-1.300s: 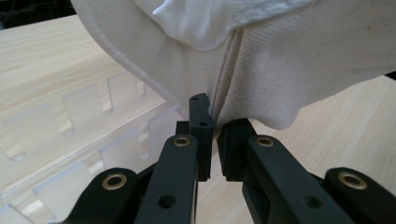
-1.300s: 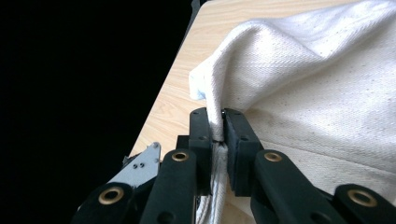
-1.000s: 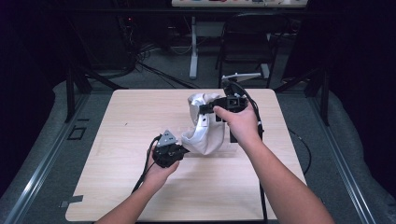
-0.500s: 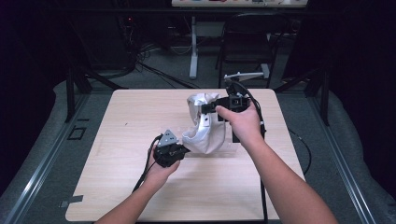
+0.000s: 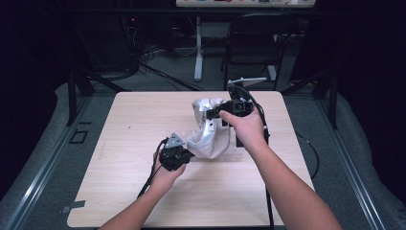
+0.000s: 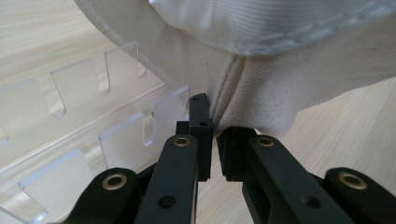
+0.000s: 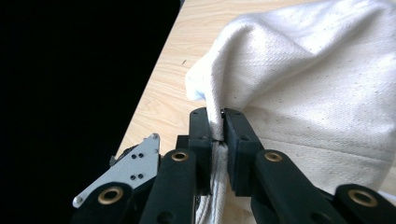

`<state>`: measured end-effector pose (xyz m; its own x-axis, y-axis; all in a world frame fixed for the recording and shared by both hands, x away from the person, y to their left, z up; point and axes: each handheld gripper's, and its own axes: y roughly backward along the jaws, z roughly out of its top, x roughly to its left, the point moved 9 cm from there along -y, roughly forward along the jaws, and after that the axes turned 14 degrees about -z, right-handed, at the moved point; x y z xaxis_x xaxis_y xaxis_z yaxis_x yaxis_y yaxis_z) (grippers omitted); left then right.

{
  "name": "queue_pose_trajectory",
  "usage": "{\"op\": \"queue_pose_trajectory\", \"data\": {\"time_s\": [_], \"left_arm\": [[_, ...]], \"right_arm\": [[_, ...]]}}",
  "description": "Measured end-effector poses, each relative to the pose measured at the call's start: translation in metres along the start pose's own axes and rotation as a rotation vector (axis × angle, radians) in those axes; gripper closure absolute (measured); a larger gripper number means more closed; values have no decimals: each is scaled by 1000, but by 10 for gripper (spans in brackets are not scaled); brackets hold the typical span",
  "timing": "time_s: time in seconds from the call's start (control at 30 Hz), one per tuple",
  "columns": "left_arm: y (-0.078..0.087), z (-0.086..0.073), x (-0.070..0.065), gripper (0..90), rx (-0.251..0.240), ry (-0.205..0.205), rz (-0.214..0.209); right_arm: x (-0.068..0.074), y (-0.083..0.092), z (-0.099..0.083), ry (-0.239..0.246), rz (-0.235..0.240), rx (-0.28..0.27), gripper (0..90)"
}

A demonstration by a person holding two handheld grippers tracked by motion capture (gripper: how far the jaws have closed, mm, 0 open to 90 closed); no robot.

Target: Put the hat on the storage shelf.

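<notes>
Two claws, left claw (image 6: pixel 214 135) and right claw (image 7: pixel 217 126), each pinching cloth bag (image 5: pixel 208 136).

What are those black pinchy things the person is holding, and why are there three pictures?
Those are hand-held grabbing tools, one in each hand. Each has two black jaws that pinch like tongs. One picture looks down from above the light wooden table. The other two come from small cameras riding on the tools, so you look along the jaws. The left tool pinches the near edge of a cream-white cloth bag, right at a seam. The right tool pinches the bag's far, raised edge. Together they hold the bag up. Beside the left tool's jaws stands a clear plastic rack with slots; the bag drapes over part of it.
</notes>
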<state>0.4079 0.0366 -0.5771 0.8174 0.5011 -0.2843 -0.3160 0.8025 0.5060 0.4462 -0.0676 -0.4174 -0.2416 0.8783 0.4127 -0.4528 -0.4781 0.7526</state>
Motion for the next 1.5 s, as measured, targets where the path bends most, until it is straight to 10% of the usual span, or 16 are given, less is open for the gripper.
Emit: {"op": "queue_pose_trajectory", "data": {"time_s": [0.5,0.73,1.5], "left_arm": [[-6,-8,1,837,-10,9,26],[-2,-8,0,680,-24,-5,46],[51,-39,5,472,0,-31,120]], "right_arm": [[-11,-8,-4,-2,-25,8,821],[-12,-7,-4,4,-36,-7,812],[-44,34,-25,55,-120,-55,683]]}}
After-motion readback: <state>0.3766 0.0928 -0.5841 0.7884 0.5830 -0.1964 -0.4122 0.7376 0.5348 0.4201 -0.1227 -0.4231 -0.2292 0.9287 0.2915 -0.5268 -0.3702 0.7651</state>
